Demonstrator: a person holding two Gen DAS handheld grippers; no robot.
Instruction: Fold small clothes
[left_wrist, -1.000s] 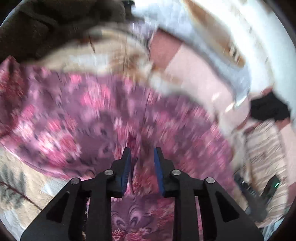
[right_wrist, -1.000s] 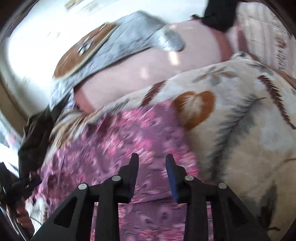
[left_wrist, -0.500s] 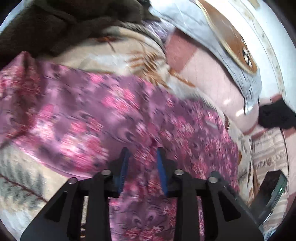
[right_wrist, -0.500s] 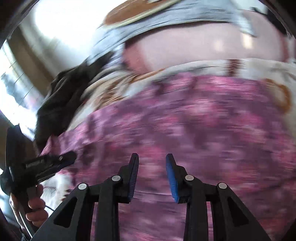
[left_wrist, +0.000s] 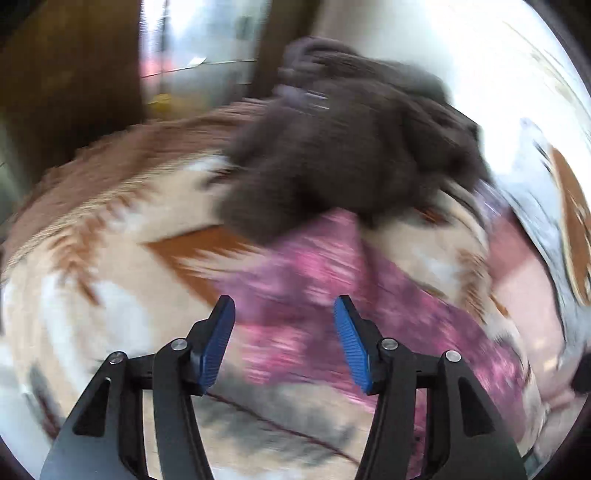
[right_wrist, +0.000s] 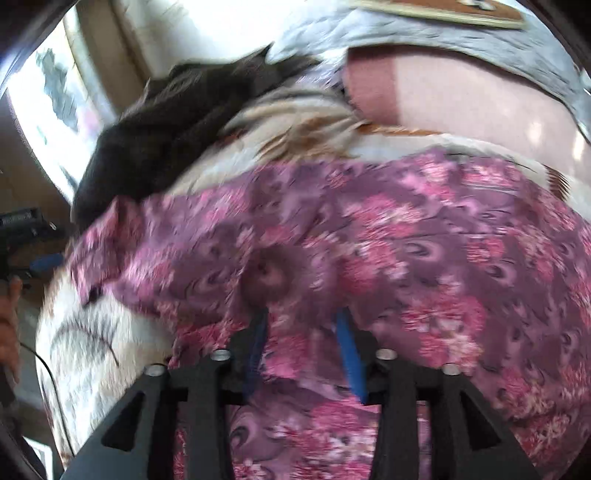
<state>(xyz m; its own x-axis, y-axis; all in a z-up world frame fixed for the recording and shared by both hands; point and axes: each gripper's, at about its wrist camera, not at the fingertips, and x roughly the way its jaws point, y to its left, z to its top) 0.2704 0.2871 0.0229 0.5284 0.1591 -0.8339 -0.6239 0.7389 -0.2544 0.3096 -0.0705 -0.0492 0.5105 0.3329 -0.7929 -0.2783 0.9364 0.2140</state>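
Note:
A purple and pink floral garment (right_wrist: 406, 258) lies spread on a cream bedspread with brown leaf print (right_wrist: 96, 343). My right gripper (right_wrist: 301, 317) hovers close over the garment near its front edge, fingers parted with cloth showing between them, not clamped. In the blurred left wrist view my left gripper (left_wrist: 284, 306) is wide open and empty, above the bedspread (left_wrist: 92, 295) at the garment's left end (left_wrist: 295, 280). The left gripper's blue pad also shows at the left edge of the right wrist view (right_wrist: 46, 263).
A dark brown heap of clothing (left_wrist: 351, 155) lies at the far side of the bed, touching the garment's corner; it also shows in the right wrist view (right_wrist: 159, 140). A pink pillow (right_wrist: 461, 103) and a grey quilt (right_wrist: 424, 40) lie behind. A window (left_wrist: 195, 48) is beyond.
My left gripper has opened wide, let go of the garment and swung left toward the dark heap. My right gripper has moved lower and closer to the garment.

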